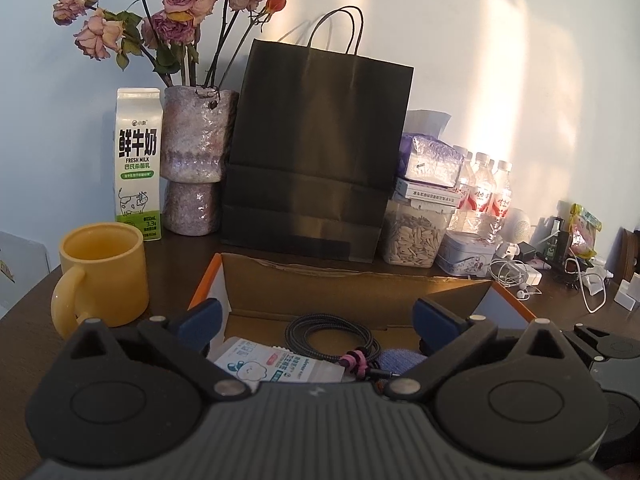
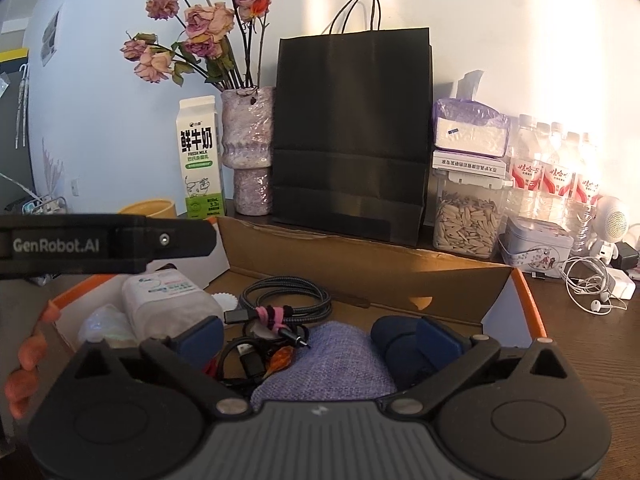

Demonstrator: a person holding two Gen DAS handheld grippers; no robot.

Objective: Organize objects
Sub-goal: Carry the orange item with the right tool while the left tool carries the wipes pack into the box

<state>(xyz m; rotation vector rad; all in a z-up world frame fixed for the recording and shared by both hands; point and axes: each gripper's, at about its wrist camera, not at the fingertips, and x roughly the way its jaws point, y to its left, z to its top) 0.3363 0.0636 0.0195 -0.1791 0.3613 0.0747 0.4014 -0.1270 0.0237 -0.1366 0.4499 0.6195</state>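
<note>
I held both tools over the open cardboard box point(image 2: 360, 264) on the dark table point(image 1: 176, 256). My left hand-held gripper point(image 1: 316, 320) stood with its jaws spread wide and nothing between them; below it lay a white packet point(image 1: 276, 364) and a coiled braided cable point(image 1: 332, 336) on the box floor. My right hand-held gripper point(image 2: 320, 340) was spread just as wide and gripped nothing. Under it a purple cloth point(image 2: 332, 360) lay in the box, with a dark blue thing point(image 2: 396, 340) just beside my right-hand finger; whether they touched I could not tell. Loose black cables point(image 2: 244, 360) sat left of the cloth. Behind the box stood a black paper bag point(image 2: 352, 132), a milk carton point(image 2: 200, 156), a vase of dried roses point(image 2: 248, 152) and a jar of seeds point(image 2: 466, 220). A yellow mug point(image 1: 104, 272) stood left of the box.
</note>
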